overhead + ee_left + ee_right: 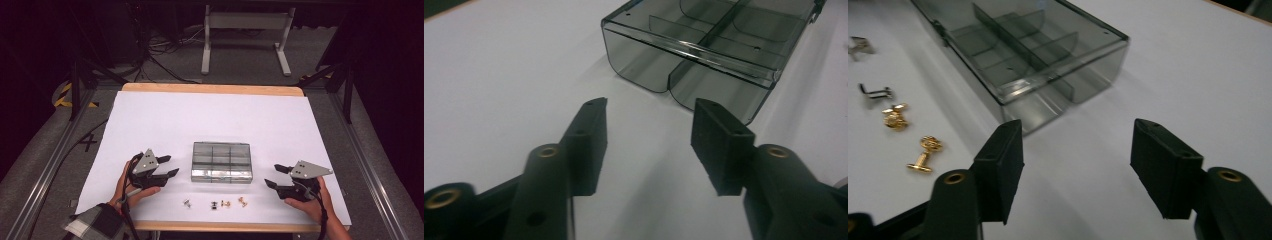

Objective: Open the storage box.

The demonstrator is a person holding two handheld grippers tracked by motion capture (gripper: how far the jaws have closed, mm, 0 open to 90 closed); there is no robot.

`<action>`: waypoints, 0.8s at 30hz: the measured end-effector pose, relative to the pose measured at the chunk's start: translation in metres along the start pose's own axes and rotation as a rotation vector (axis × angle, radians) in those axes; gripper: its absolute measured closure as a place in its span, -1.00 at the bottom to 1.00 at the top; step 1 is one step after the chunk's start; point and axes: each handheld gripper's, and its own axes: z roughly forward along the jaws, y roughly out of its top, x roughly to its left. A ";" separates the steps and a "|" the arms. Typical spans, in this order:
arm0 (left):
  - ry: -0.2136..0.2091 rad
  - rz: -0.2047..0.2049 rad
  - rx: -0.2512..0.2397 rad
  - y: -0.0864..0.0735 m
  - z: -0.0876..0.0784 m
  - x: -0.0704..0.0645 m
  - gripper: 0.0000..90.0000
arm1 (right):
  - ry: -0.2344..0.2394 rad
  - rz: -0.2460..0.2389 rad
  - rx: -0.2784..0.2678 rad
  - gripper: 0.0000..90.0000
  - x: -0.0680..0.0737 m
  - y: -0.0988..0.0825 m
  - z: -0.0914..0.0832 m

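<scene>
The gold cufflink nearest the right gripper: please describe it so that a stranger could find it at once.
Start from the clear divided box in the middle of the white table. Between the box and the table's near edge lies a short row of small cufflinks. The wanted gold cufflink is the one at the row's right end, closest to the right gripper; its neighbour is also gold, the other two are silvery.

- White counter [165,120] with a wooden edge at the far side.
- Grey metal stand [245,37] on the floor beyond it.
- Black cables [160,50] beside the stand.
</scene>
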 end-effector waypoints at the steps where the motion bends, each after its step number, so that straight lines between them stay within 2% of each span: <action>1: -0.006 0.001 0.016 0.002 0.004 0.001 0.21 | 0.011 -0.006 0.007 -0.06 0.003 0.003 0.004; 2: -0.014 0.001 0.012 0.003 0.007 0.001 0.34 | 0.040 -0.017 0.016 -0.01 0.006 0.006 0.009; 5: -0.012 0.016 0.034 0.006 0.013 0.000 0.61 | 0.052 -0.033 0.042 0.02 0.012 0.009 0.017; 6: -0.024 0.020 0.046 0.009 0.018 0.000 0.68 | 0.078 -0.031 0.054 0.06 0.014 0.011 0.023; 7: -0.017 0.029 0.062 0.011 0.022 0.000 0.70 | 0.076 -0.030 0.059 0.08 0.016 0.012 0.025; 9: -0.021 0.022 0.068 0.012 0.025 0.001 0.73 | 0.085 -0.030 0.062 0.13 0.017 0.014 0.027; 11: -0.017 0.033 0.077 0.014 0.030 0.001 0.76 | 0.072 -0.034 0.078 0.17 0.018 0.016 0.031; 13: -0.017 0.036 0.087 0.015 0.034 0.001 0.78 | 0.090 -0.022 0.071 0.20 0.018 0.016 0.033; 14: -0.017 0.039 0.095 0.016 0.035 0.001 0.78 | 0.084 -0.015 0.077 0.23 0.019 0.017 0.034; 16: -0.022 0.040 0.098 0.017 0.038 0.001 0.79 | 0.108 -0.004 0.066 0.30 0.020 0.016 0.035; 20: -0.025 0.039 0.093 0.020 0.040 0.003 0.80 | 0.095 -0.006 0.061 0.44 0.020 0.016 0.036; 22: -0.030 0.039 0.097 0.021 0.042 0.003 0.84 | 0.105 0.013 0.059 0.44 0.019 0.016 0.036; 24: -0.042 0.047 0.097 0.022 0.045 0.002 0.86 | 0.092 -0.004 0.064 0.43 0.021 0.016 0.036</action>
